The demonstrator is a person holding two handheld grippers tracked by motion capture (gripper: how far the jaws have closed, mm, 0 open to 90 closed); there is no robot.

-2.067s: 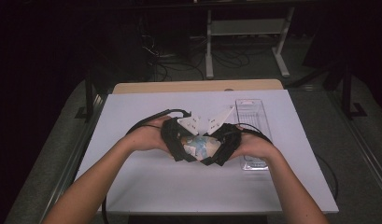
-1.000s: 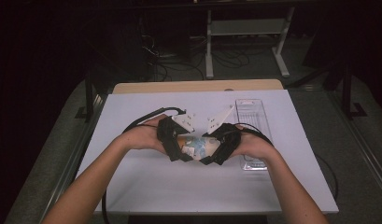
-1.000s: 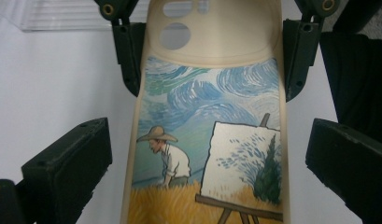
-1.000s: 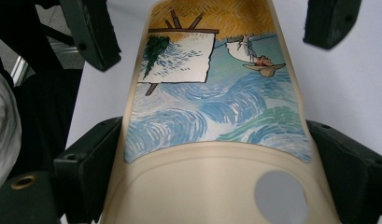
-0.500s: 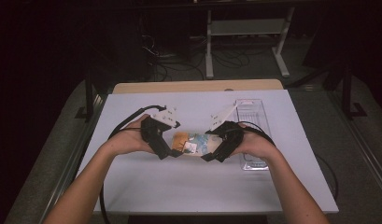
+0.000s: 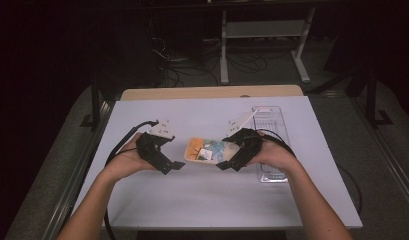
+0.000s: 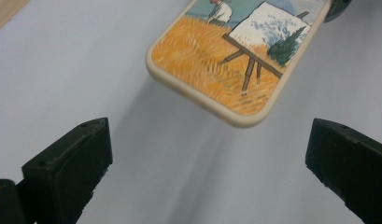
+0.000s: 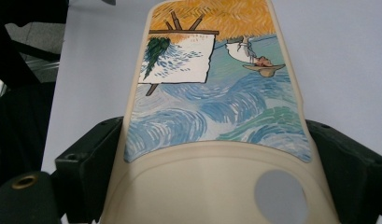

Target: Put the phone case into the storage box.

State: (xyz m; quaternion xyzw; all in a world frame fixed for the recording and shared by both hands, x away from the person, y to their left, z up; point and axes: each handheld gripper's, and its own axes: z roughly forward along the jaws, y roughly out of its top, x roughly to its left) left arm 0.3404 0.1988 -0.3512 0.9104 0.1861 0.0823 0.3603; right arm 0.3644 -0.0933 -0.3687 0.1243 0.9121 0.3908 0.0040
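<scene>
The phone case (image 6: 209,150), printed with a painted scene of an orange field, an easel and blue swirls, is being held just above the middle of the white tabletop (image 6: 202,200), casting a soft shadow beneath it. The right gripper (image 6: 231,163) is clamping the case's camera-cutout end, one black jaw lying against each long edge. The left gripper (image 6: 176,165) is sitting just beside the case's free orange end, its jaws spread wide and touching nothing; the case's rounded corner (image 7: 247,116) is hanging between and beyond them.

A clear plastic tray (image 6: 268,131) is lying on the tabletop to the right, partly under the right hand (image 6: 273,152). A strip of bare wood (image 6: 207,92) is showing along the table's far edge. Beyond it the room is dark, with cables (image 6: 184,67) trailing over the floor and a grey metal stand (image 6: 264,37) behind.
</scene>
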